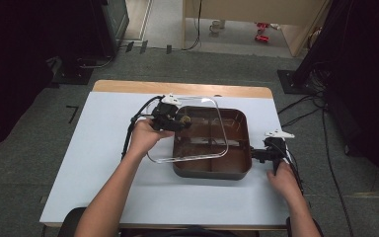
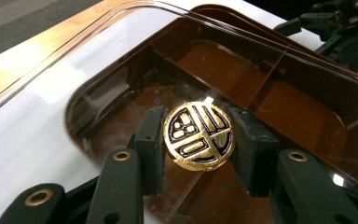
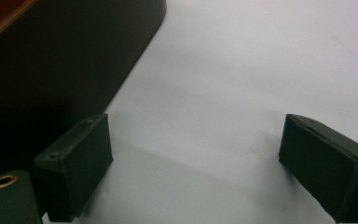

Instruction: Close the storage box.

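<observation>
Black fingers (image 2: 151,140) of the left gripper (image 2: 199,140) clamp the round gold knob (image 2: 199,136) of a clear lid (image 2: 121,42), which hangs tilted over the near-left part of a brown divided tray (image 2: 307,116) on the white worktop (image 2: 23,140). Seen from the high view, the left gripper (image 1: 170,121) holds the lid (image 1: 197,155) partly overlapping the tray (image 1: 237,170), while the right gripper (image 1: 269,154) sits at the tray's right side. Its fingers (image 3: 77,163) stand wide apart over bare worktop (image 3: 223,84), gripping nothing, just beside the tray's dark outer wall (image 3: 51,70).
</observation>
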